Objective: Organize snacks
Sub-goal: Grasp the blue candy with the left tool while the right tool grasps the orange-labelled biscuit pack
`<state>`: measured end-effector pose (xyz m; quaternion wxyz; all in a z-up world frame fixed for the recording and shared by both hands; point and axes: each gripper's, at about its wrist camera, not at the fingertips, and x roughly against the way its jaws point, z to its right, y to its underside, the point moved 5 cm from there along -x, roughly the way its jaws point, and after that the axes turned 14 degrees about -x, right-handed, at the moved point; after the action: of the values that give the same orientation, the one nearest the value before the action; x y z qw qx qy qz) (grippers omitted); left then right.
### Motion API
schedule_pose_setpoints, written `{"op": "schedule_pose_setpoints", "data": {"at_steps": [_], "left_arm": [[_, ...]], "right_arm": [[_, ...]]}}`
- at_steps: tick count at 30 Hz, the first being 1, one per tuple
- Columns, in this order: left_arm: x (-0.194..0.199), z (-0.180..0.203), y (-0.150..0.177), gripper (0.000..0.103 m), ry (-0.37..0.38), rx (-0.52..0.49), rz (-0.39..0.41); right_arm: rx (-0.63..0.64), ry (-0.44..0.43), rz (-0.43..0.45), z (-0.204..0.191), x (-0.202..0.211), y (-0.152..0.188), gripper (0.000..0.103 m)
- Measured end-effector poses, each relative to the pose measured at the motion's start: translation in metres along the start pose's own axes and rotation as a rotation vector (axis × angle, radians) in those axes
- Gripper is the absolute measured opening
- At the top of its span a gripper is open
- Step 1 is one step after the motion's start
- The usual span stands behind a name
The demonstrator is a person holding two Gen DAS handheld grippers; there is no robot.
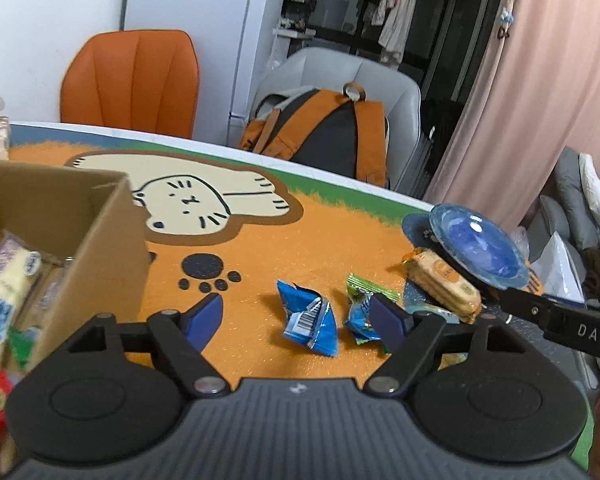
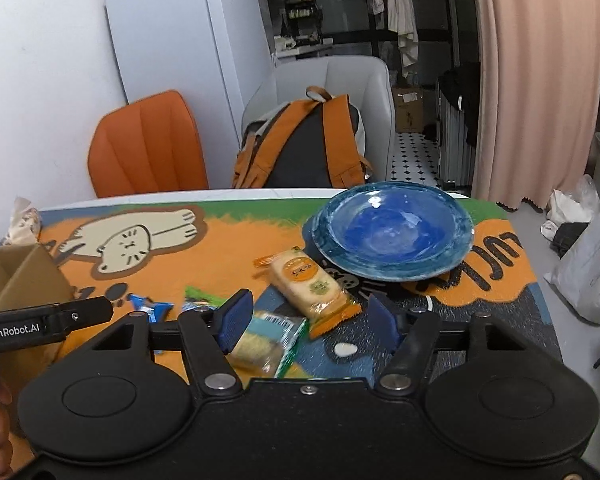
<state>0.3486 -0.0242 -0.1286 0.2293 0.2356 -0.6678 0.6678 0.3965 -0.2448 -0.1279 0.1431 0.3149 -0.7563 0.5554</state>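
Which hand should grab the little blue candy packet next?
The left. The left gripper is open with the blue packet lying right between its fingers, and the cardboard box is on its side. The right gripper faces the orange cracker pack instead.

Cardboard box (image 1: 60, 216) cropped at left edge

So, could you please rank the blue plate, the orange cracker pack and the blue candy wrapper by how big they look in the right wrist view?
1. blue plate, clearly the largest.
2. orange cracker pack.
3. blue candy wrapper, smallest, though the left gripper's finger hides part of it.
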Motion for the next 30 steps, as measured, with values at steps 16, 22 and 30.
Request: {"op": "schedule_pose_setpoints", "data": {"at_steps": [16, 22, 30], "left_arm": [[-0.061, 0.003, 0.006, 0.066, -0.047, -0.007, -0.065], [-0.059, 0.003, 0.008, 0.041, -0.074, -0.032, -0.053], [-0.042, 0.002, 0.018, 0.032, -0.006, -0.011, -0.07]], "right_arm": [[0.055, 0.026, -0.091, 0.004, -0.069, 0.004, 0.064], [0.085, 0.049, -0.106, 0.0, -0.083, 0.01, 0.047], [0.095, 0.054, -0.108, -0.001, -0.061, 0.025, 0.039]]}}
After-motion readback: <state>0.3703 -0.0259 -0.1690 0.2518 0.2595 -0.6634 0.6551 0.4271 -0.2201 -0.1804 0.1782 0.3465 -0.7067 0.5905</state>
